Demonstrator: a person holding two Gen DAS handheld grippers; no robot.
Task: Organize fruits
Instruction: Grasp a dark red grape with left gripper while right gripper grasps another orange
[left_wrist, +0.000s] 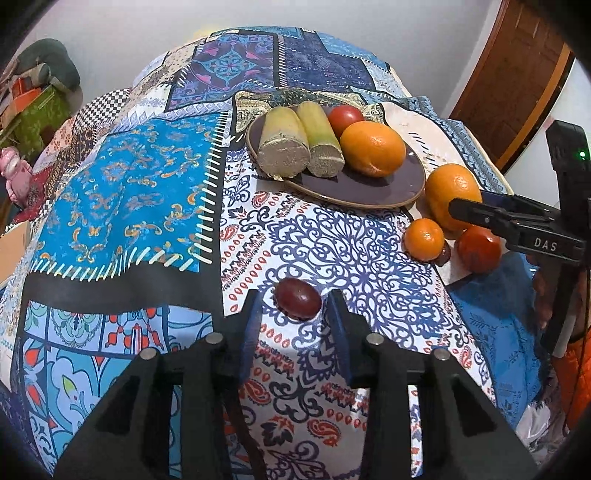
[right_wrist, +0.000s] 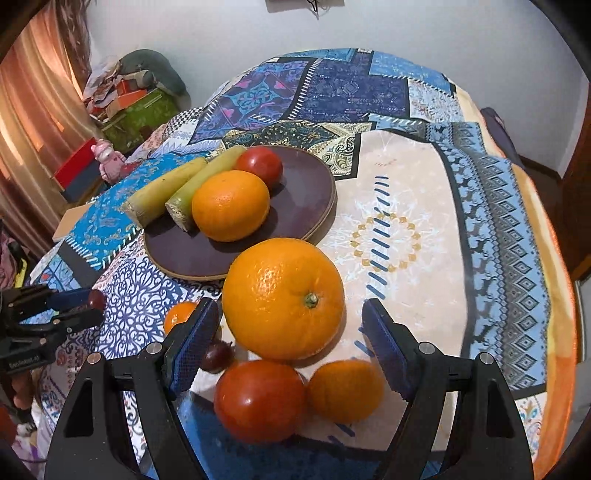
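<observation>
A dark round plate (left_wrist: 384, 184) (right_wrist: 306, 206) on the patterned cloth holds two sugarcane pieces (left_wrist: 284, 140) (right_wrist: 166, 192), a tomato (left_wrist: 343, 114) (right_wrist: 260, 164) and an orange (left_wrist: 373, 147) (right_wrist: 231, 210). My left gripper (left_wrist: 291, 306) (right_wrist: 83, 308) is open with its fingertips on either side of a dark red plum (left_wrist: 297, 299) (right_wrist: 96, 299) that lies on the cloth. My right gripper (right_wrist: 288, 321) (left_wrist: 465, 210) is open around a large orange (right_wrist: 282, 299) (left_wrist: 443, 188), not touching it. Near it lie a tomato (right_wrist: 258, 400) (left_wrist: 480, 249), a small orange (right_wrist: 345, 391), another small orange (right_wrist: 177, 314) (left_wrist: 424, 238) and a second plum (right_wrist: 218, 356).
The table's cloth (left_wrist: 125, 199) falls away at the edges. Cluttered boxes and bags (right_wrist: 129, 99) stand by the wall at the far left, with a pink figure (right_wrist: 107, 158) near the table edge. A wooden door (left_wrist: 509, 85) is at the right.
</observation>
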